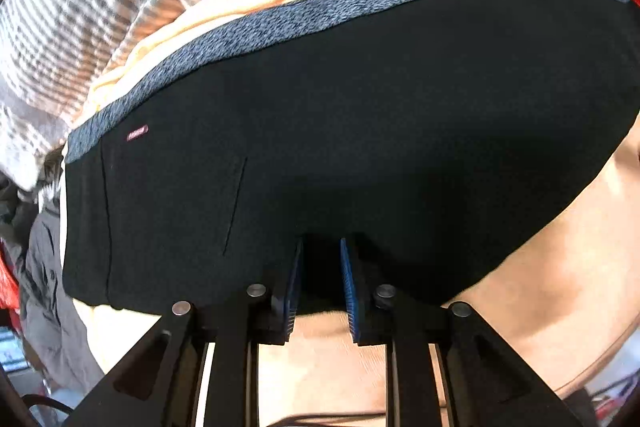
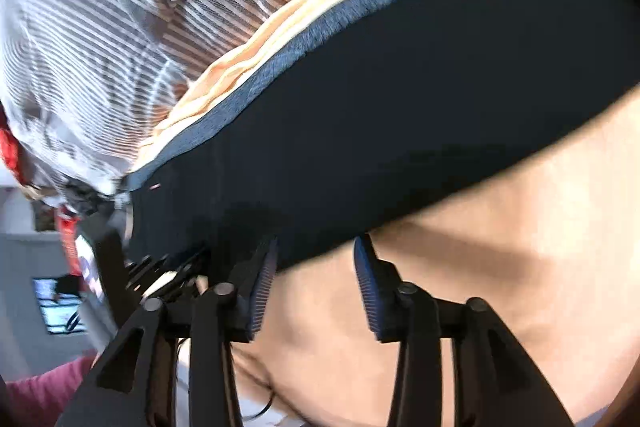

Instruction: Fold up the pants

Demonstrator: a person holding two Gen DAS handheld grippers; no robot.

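Observation:
The black pants (image 1: 360, 131) lie flat on a peach sheet (image 1: 560, 267), grey waistband (image 1: 280, 19) at the far side, a small red label (image 1: 137, 133) at the left. My left gripper (image 1: 322, 267) is at the pants' near edge, its blue pads (image 1: 349, 279) narrowly apart with dark cloth between them. In the right wrist view the pants (image 2: 400, 107) run across the middle. My right gripper (image 2: 316, 267) is open at their near edge, the left fingertip over the cloth, the right over bare sheet (image 2: 500, 247). The left gripper (image 2: 168, 267) shows at the left.
A striped grey-and-white blanket (image 1: 100, 7) is bunched behind the pants; it also shows in the right wrist view (image 2: 100, 27). Grey and red clothing (image 1: 36, 259) lies at the left edge. A screen (image 2: 60, 303) glows at the lower left beyond the bed.

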